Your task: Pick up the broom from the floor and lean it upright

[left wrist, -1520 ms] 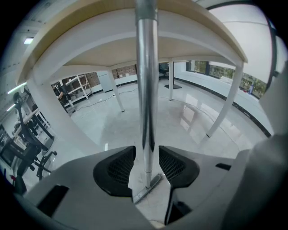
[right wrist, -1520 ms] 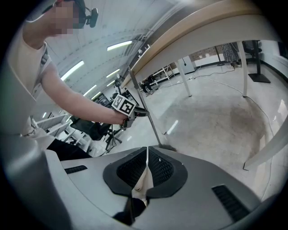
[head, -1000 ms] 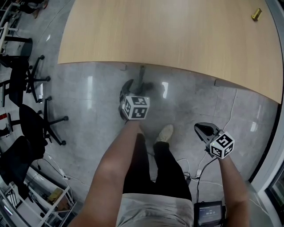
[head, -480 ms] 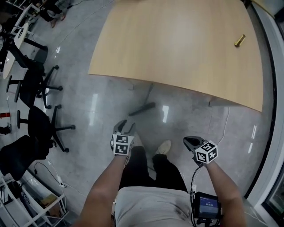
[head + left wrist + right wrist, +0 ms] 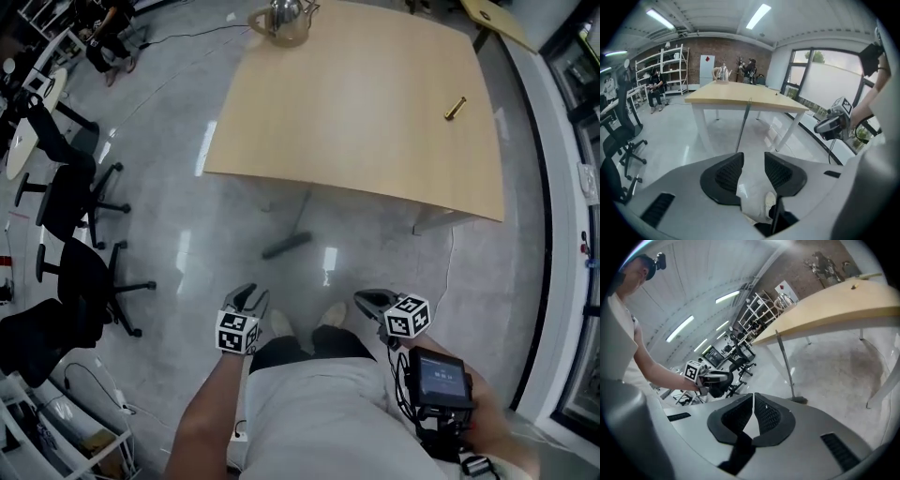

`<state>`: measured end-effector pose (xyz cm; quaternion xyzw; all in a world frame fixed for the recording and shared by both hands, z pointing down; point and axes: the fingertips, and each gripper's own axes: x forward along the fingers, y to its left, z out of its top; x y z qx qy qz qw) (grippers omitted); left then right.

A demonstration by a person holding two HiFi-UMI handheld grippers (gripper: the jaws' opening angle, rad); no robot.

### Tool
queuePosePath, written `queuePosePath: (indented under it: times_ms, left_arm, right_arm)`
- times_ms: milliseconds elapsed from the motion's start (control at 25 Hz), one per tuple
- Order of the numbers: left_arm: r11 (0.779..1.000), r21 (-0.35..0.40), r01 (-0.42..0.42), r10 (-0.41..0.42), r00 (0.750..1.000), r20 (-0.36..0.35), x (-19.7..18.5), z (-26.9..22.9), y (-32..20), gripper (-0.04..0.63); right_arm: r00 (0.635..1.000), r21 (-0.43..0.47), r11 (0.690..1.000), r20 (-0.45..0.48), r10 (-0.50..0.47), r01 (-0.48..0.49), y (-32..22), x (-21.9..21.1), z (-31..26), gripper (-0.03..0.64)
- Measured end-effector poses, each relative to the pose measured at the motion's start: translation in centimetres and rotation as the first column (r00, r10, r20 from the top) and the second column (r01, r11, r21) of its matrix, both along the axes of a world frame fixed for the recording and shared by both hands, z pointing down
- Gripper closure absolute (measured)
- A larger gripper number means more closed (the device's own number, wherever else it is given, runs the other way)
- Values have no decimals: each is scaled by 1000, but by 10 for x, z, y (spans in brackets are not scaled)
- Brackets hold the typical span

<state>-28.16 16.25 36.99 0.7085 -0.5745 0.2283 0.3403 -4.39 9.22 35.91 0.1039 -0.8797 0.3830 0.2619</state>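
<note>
A broom (image 5: 286,246) leans nearly upright against the near edge of a pale wooden surface (image 5: 375,112). Its head rests on the glossy grey floor (image 5: 187,244) and the top of its handle touches the edge. Both grippers are low by the person's waist, well apart from the broom. The left gripper (image 5: 247,300) has fairly wide jaws that are closing on nothing. The right gripper (image 5: 373,302) has its jaws drawn together, empty. The task looks done. The best course now is probably to hold both grippers clear of the handle and watch that the head does not slide.
</note>
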Motion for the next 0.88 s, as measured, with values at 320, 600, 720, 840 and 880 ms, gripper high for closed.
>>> queuePosePath:
  times_ms: [320,600,720,840,880]
  left_arm:
    - [964,264,7,6,999,-49,-34,-102,3,546]
    - [952,307,-18,36,998,-53,-47,-127,0,572]
    - [945,326,-36,61,996,-68,-45,-145,0,572]
    - [931,356,-75,109,991,-77,-37,-164,10,572]
    - [927,364,-88,125,989,-79,-36,-166,14,572]
  right_arm:
    - [996,252,967,83,19,-40,-28,-65,-92,598]
    - [991,363,929,131,30,-76,-52,-97,-154,598]
    - [991,401,914,131,13,-65,-39,-103,-179,598]
    - [992,422,904,123,18,-68,-16,-104,-197,598]
    - [992,428,901,120,23,-73,-8,-104,-197,598]
